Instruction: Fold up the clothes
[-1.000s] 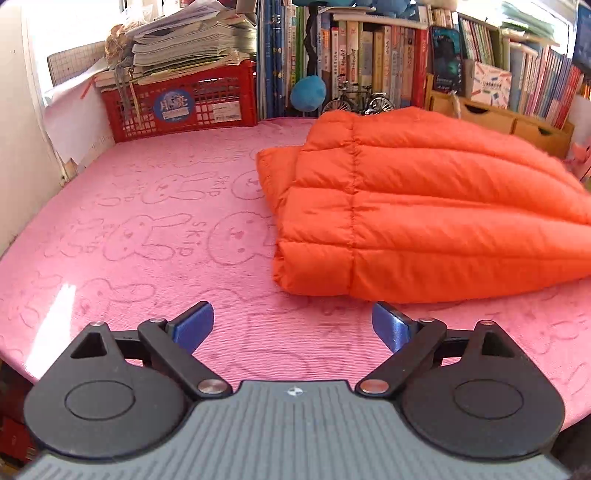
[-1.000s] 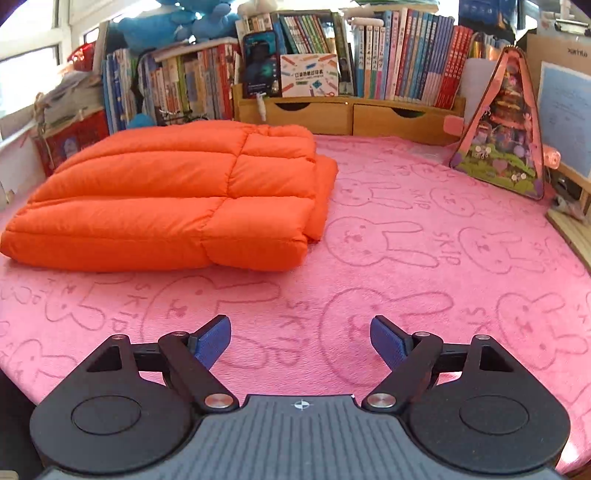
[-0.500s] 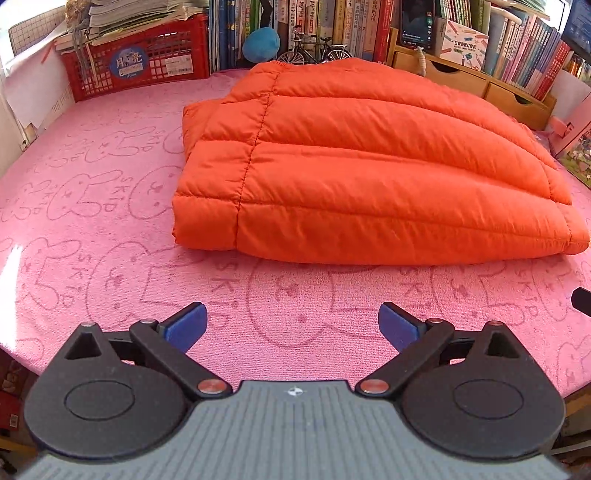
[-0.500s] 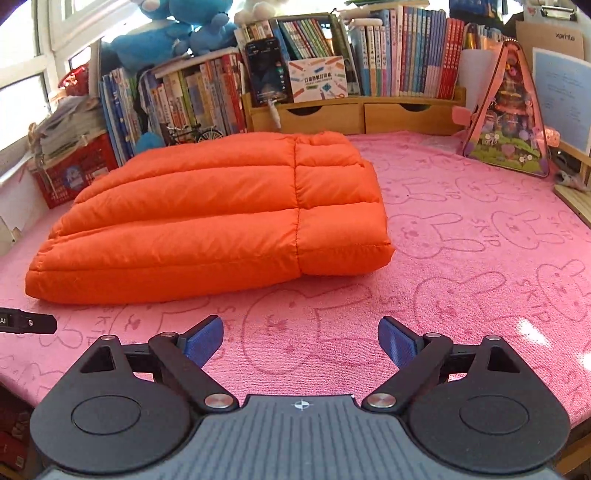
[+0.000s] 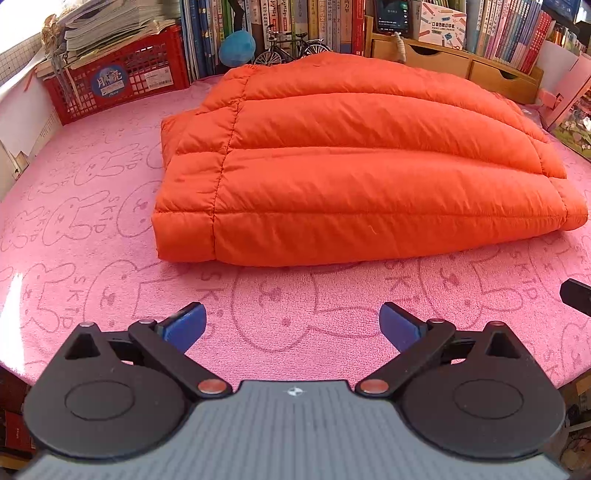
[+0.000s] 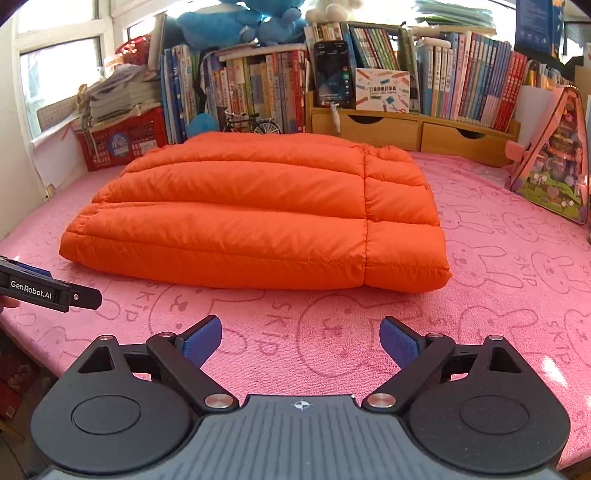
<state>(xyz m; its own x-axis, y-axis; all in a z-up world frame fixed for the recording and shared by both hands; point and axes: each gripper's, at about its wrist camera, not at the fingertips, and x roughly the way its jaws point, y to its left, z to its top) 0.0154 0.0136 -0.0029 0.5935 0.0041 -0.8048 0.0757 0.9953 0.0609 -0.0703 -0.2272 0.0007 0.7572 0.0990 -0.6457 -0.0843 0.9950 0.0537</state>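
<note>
An orange quilted down jacket [image 5: 347,173] lies folded into a thick rectangular bundle on the pink bunny-print cloth [image 5: 92,229]; the right wrist view shows the same jacket [image 6: 258,221] from its other side. My left gripper [image 5: 293,326] hovers open above the cloth's near edge, a short way in front of the bundle, holding nothing. My right gripper [image 6: 301,341] is likewise open and empty, short of the bundle's front edge. The left gripper's finger [image 6: 44,290] pokes in at the far left of the right wrist view.
A red crate [image 5: 118,79] with stacked papers stands at the back left. Rows of books [image 6: 461,77], wooden drawers [image 6: 413,129], a model bicycle [image 5: 291,48] and blue plush toys [image 6: 236,22] line the back. A pink triangular bag [image 6: 554,162] stands at the right.
Both grippers have drawn back and swung inward, so the whole folded jacket now sits centred ahead of each. They remain open and empty; the jacket has not moved.
</note>
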